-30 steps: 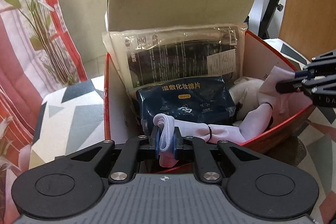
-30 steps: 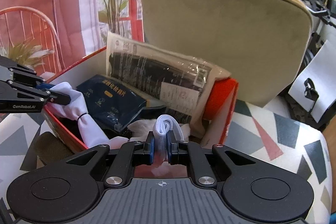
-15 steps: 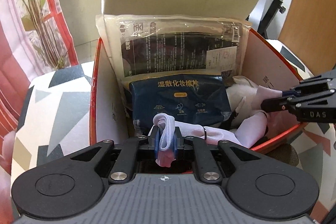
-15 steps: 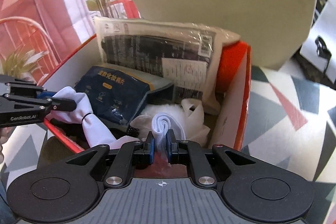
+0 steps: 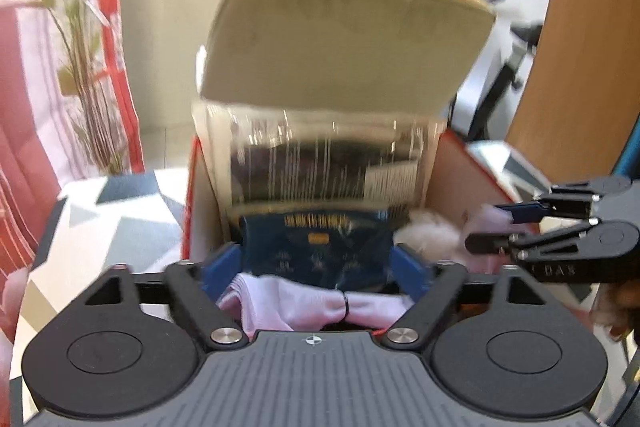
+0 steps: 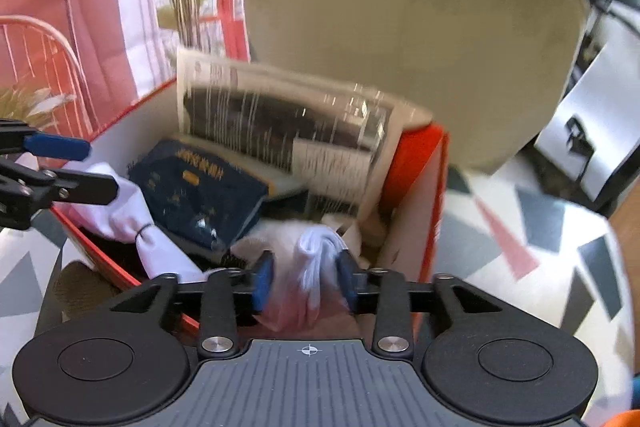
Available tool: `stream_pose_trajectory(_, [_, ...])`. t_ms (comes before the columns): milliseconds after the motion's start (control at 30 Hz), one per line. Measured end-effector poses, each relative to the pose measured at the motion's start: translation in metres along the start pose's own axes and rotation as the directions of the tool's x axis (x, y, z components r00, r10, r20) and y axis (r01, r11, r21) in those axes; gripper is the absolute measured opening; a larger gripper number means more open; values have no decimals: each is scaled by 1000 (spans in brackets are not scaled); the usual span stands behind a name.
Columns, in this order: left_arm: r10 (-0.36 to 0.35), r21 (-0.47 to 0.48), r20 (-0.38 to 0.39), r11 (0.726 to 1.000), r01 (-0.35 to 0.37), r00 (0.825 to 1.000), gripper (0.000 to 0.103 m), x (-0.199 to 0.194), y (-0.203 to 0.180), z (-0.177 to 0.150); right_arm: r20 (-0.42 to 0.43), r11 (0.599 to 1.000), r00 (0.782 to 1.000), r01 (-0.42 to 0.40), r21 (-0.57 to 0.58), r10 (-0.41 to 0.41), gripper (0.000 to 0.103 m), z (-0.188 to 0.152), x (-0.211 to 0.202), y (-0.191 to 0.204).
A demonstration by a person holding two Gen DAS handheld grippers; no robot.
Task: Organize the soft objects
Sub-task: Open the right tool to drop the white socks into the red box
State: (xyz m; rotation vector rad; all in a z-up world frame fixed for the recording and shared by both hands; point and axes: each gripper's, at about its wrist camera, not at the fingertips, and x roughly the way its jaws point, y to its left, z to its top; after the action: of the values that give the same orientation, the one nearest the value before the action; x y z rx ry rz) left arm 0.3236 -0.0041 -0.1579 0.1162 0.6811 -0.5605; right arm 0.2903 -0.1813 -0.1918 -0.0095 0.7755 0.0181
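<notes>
A pale lilac cloth [image 5: 296, 301], tied in the middle with a black band, lies along the near side of the orange box [image 5: 188, 211]. My left gripper [image 5: 316, 267] has its jaws opening wide, and one end of the cloth lies loose between them. My right gripper [image 6: 304, 279] is also opening. The cloth's other end [image 6: 320, 253] stands bunched between its blue pads, with a gap on each side. Each gripper shows in the other's view: the right gripper [image 5: 486, 229] at the right, the left gripper [image 6: 100, 169] at the left.
The box [image 6: 436, 187] also holds a dark blue packet [image 5: 320, 247], a plastic-wrapped package [image 5: 328, 163] leaning on its back wall, and a white fluffy thing [image 5: 432, 235]. A beige chair back [image 5: 344, 39] rises behind. The box rests on a geometric-patterned surface [image 5: 120, 223].
Both grippers were shut on the ends of the cloth; both have now opened and let go. The left gripper has risen a little, and both views are blurred by motion.
</notes>
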Motion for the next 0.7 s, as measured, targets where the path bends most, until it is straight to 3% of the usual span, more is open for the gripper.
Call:
stream_pose_trajectory(33, [6, -5, 26, 1000, -6, 1000, 93, -6, 0, -1, 35, 1000, 999, 3, 2, -3, 60, -1, -7, 0])
stream_pose_trajectory(100, [15, -15, 65, 1000, -14, 998, 97, -18, -1, -3, 110, 1000, 994, 17, 13, -19, 75, -4, -21, 0])
stream_pose_trajectory(233, [24, -44, 141, 999, -18, 990, 103, -43, -2, -11, 194, 999, 981, 17, 38, -24, 98, -13, -43, -1])
stream_pose_trajectory(300, [48, -32, 167, 999, -44, 985, 103, -52, -6, -16, 232, 999, 972, 30, 29, -36, 102, -19, -51, 2])
stream_pose_trajectory(433, [110, -15, 182, 994, -110, 977, 103, -64, -13, -31, 310, 999, 950, 22, 46, -36, 103, -38, -67, 7])
stream_pose_trajectory(700, [160, -65, 192, 987, -150, 968, 103, -75, -7, -70, 382, 987, 921, 14, 157, -74, 103, -87, -85, 11])
